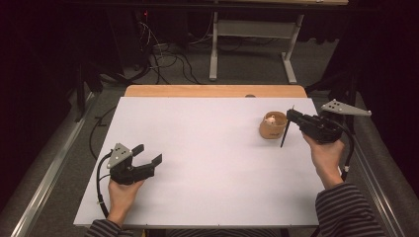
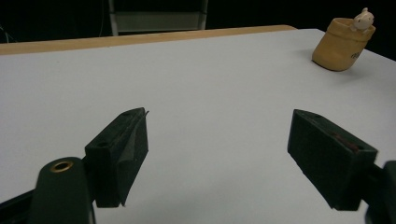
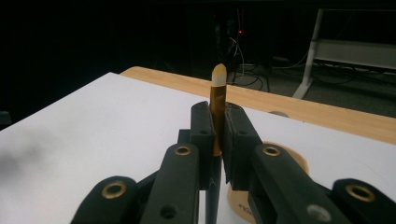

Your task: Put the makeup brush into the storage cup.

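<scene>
High view overhead; tool views low, sharing table (image 1: 212,148).

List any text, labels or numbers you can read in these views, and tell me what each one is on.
Nothing is legible.
Tan cup: a dark printed mark low on its side, too small and blurred to read.
Same cup below the right claw: a dark mark at its lower edge, cropped and blurred, unreadable.
Pencil held in that claw: no print visible.
Left claw, white table: no markings.
</scene>
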